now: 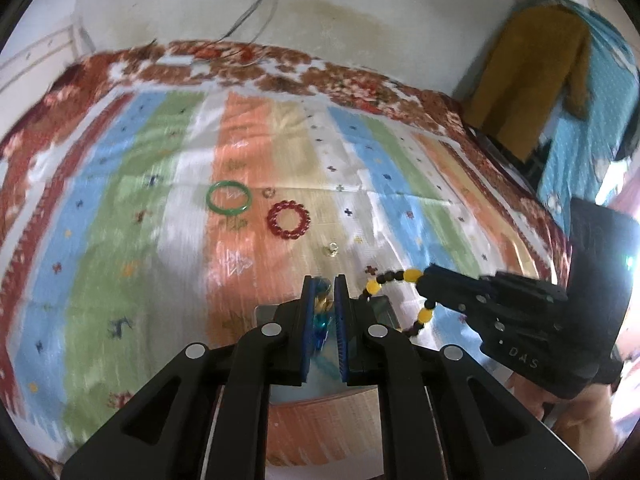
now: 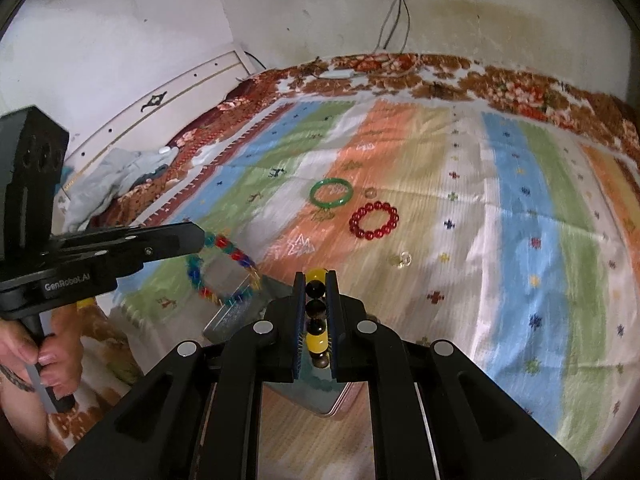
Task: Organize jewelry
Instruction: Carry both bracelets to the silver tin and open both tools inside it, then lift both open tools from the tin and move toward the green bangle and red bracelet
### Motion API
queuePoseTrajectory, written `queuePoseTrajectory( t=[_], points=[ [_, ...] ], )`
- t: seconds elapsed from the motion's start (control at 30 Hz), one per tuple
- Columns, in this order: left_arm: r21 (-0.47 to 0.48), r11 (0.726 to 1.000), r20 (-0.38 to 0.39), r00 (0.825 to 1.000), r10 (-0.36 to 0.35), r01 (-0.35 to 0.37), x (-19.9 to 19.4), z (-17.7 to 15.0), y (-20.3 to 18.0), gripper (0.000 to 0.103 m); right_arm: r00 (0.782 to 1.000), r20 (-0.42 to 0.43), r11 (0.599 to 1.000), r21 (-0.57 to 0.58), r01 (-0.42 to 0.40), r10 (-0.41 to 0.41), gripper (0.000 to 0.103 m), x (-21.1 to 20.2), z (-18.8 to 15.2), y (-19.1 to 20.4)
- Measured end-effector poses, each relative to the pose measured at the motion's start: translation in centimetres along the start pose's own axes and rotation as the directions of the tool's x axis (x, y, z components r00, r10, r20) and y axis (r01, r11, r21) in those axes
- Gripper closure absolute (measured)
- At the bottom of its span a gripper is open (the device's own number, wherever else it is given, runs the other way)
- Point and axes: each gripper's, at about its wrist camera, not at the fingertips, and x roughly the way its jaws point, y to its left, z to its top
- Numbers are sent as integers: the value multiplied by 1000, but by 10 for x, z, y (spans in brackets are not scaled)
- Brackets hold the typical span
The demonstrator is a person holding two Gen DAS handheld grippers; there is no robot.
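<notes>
Bedspread (image 2: 520,208), striped and soft, bears everything; beads sink slightly into it, so a low pinch works best. Tin (image 2: 240,312), metal and shallow, sits at its near edge, directly under both claws. Left gripper (image 1: 324,280) is clamped on a multicolour bracelet (image 2: 224,268) that dangles over the tin; right gripper (image 2: 316,276) is clamped on a yellow-and-black bracelet (image 1: 400,280) just beside it. Both look light, limp and slippery, likely to swing. Beyond the tin lie a green bangle (image 2: 331,197), rigid and probably brittle, best gripped across its rim, then a red bracelet (image 2: 375,221). Two small rings (image 2: 401,259) rest near them. Nothing blocks the tin.
</notes>
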Motion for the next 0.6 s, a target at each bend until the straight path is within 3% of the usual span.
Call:
queuePoseTrajectory(
  t=[0.07,0.2,0.3,0.5,0.6],
  points=[
    [3,1000,3,1000,22,-22,0,0,1,91,1000,4,1000,8,3,-3,92,-1,0,-3],
    [0,999,-1,999,36,-36,2,0,4,86,1000,2,1000,11,14,-14,78,0,0,-5],
    [7,998,-8,998,58,-58,7,0,6,82,1000,-6,1000,11,24,-24,74,4,0,-7],
    [37,984,-1,984,176,-176,14,2,11,70,998,-16,998,8,68,-67,63,10,1,-13],
    [29,982,-8,982,187,-187,17,5,17,67,997,-16,997,15,81,-80,62,12,2,-18]
  ],
)
